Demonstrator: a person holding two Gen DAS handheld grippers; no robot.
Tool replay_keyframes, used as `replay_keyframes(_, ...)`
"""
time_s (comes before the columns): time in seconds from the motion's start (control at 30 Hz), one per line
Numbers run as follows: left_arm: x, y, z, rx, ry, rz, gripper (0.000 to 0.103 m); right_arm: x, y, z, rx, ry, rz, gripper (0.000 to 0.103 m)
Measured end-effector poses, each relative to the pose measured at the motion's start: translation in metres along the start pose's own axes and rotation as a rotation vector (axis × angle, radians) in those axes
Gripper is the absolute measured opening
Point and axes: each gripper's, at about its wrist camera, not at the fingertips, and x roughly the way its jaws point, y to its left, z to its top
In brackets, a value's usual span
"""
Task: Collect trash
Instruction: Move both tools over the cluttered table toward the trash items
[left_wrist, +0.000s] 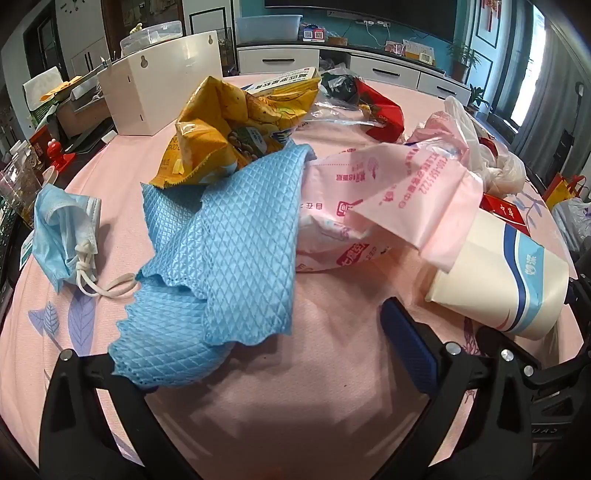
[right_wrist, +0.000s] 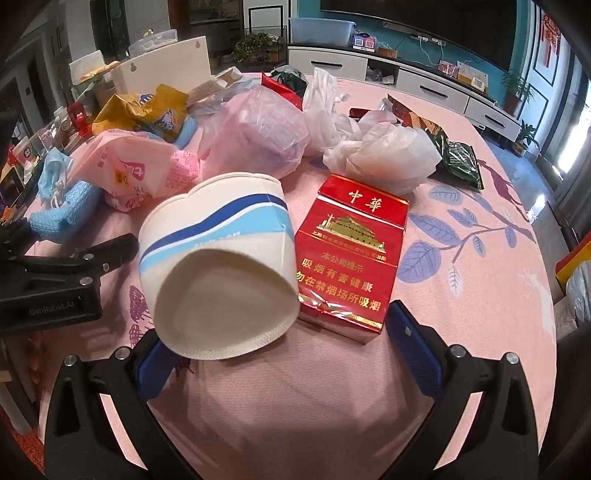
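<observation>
With both claws gaping and empty, the right claw (right_wrist: 286, 350) is being lined up on the paper cup (right_wrist: 218, 266), which likely needs pinching next.

The left gripper (left_wrist: 266, 354) gapes wide over the pink tablecloth (left_wrist: 314, 387), its left finger under the blue waffle cloth (left_wrist: 221, 251), the crushed paper cup (left_wrist: 517, 273) near the right edge.

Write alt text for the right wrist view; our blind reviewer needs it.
An open right gripper faces a crushed paper cup lying on its side beside a red cigarette pack, with crumpled plastic bags behind on a pink tablecloth.
</observation>
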Motion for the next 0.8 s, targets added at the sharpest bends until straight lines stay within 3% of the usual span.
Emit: replay_keyframes(0.8, -0.0011, 0.0003, -0.0014, -0.006, 0.0, 0.003, 0.101, 0.0, 0.0, 0.0, 0.0, 0.001, 0.0, 0.101)
